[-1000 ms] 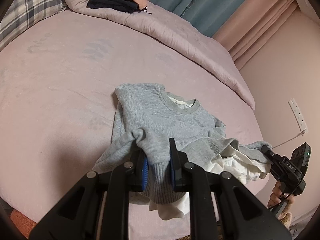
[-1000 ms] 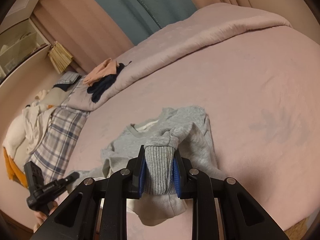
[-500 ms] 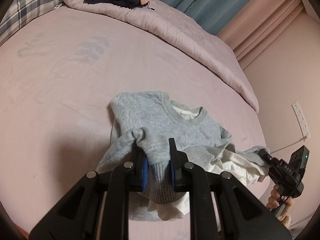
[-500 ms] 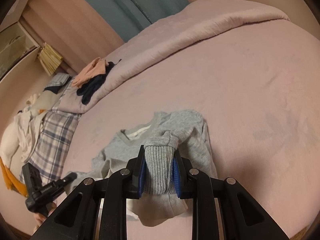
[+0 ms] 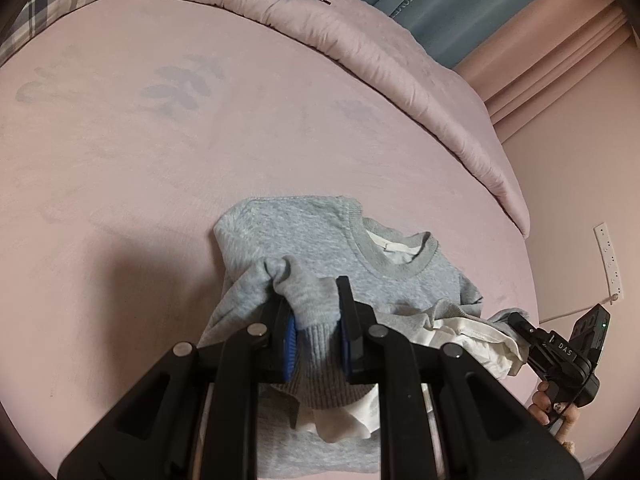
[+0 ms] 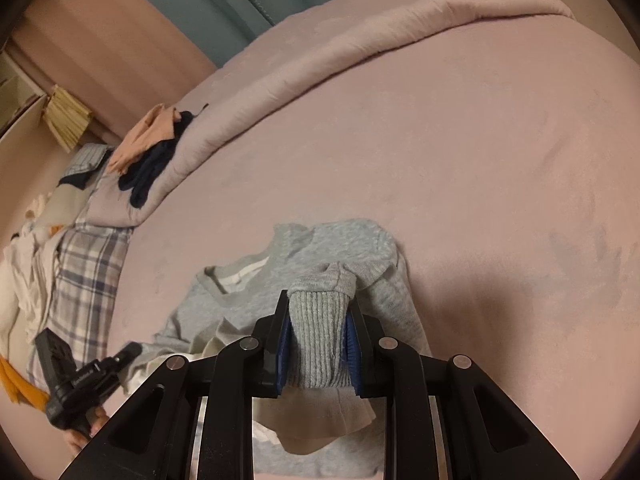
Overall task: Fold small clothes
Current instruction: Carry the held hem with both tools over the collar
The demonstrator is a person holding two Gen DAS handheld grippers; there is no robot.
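Observation:
A small grey sweatshirt (image 5: 320, 236) with a white inner layer lies on the pink bed (image 5: 160, 160), collar facing away from me. My left gripper (image 5: 316, 312) is shut on a ribbed grey hem or cuff with some body fabric, lifted over the garment. My right gripper (image 6: 318, 320) is shut on another ribbed grey piece of the same sweatshirt (image 6: 340, 240). White lining hangs below both grips. In the left wrist view the right gripper (image 5: 516, 322) shows at the far right, held by a hand (image 5: 544, 400). In the right wrist view the left gripper (image 6: 128, 352) shows at the lower left.
A rolled pink quilt (image 5: 380, 52) runs along the far side of the bed with dark and peach clothes (image 6: 152, 152) on it. A plaid pillow (image 6: 84, 276) and more laundry lie at one end. The wall with a socket strip (image 5: 608, 260) is close beside the bed.
Both grippers have carried the held sweatshirt parts forward toward the collar, and the lower part now folds further over the body. Both grips stay the same.

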